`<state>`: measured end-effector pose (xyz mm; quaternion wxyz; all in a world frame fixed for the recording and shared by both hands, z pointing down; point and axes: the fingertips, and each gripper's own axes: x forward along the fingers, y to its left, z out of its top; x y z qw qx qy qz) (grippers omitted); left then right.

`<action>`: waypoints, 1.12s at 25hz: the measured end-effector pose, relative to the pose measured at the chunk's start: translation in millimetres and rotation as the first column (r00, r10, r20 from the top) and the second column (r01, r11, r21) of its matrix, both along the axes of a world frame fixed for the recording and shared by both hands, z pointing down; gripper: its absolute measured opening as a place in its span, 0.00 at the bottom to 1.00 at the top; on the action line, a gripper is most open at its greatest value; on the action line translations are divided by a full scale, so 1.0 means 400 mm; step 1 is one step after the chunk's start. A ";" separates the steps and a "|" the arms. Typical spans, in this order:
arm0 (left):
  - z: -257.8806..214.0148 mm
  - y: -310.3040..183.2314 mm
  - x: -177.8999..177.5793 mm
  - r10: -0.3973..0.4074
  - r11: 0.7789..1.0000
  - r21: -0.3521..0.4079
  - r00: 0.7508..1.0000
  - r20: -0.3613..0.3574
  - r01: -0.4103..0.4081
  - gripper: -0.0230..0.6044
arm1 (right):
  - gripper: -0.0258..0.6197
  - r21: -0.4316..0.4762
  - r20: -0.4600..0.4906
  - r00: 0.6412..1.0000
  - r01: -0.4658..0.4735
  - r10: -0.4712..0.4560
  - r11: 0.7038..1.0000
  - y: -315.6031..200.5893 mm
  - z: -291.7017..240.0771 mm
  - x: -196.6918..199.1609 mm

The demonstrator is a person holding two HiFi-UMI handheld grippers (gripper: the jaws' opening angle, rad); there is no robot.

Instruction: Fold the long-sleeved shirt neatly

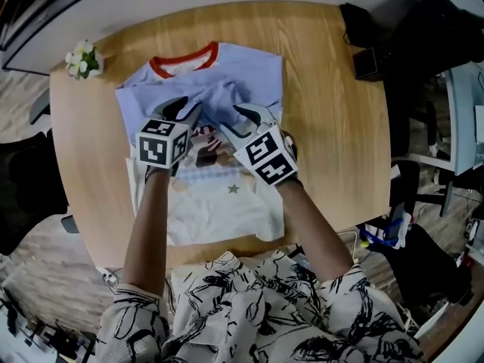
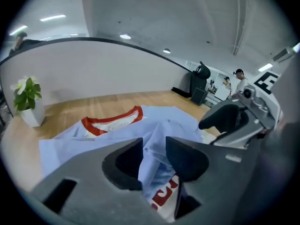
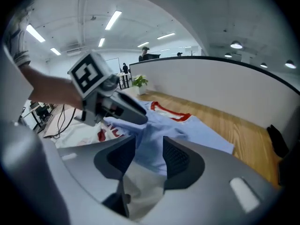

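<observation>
The long-sleeved shirt lies flat on the round wooden table, red collar at the far side, light blue top and white printed lower half toward me. A bunched blue sleeve fold sits across its chest. My left gripper hovers over that fold, jaws parted, with blue sleeve cloth standing loosely in the gap. My right gripper is close beside it, also open, with blue and white cloth under its gap. Each gripper view shows the other gripper close by.
A small white pot with a flowering plant stands at the table's far left edge. A black object rests at the far right edge. Dark chairs and office clutter ring the table. Bare wood shows right of the shirt.
</observation>
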<state>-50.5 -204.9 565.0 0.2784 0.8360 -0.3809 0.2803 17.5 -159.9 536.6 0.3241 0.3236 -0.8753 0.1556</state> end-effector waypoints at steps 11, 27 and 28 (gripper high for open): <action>0.072 -0.022 0.025 0.095 0.995 -0.049 0.993 0.064 -0.092 0.07 | 0.08 -0.016 -0.111 0.990 -0.090 0.088 0.996 0.036 0.115 -0.030; -0.125 -0.121 0.396 0.291 0.955 -0.090 0.952 0.093 -0.283 0.07 | 0.08 -0.181 0.258 0.863 -0.398 0.434 0.899 -0.022 -0.015 0.279; -0.111 -0.121 0.423 0.303 0.950 -0.105 0.946 0.110 -0.293 0.07 | 0.08 -0.210 0.261 0.852 -0.409 0.454 0.888 -0.022 0.002 0.300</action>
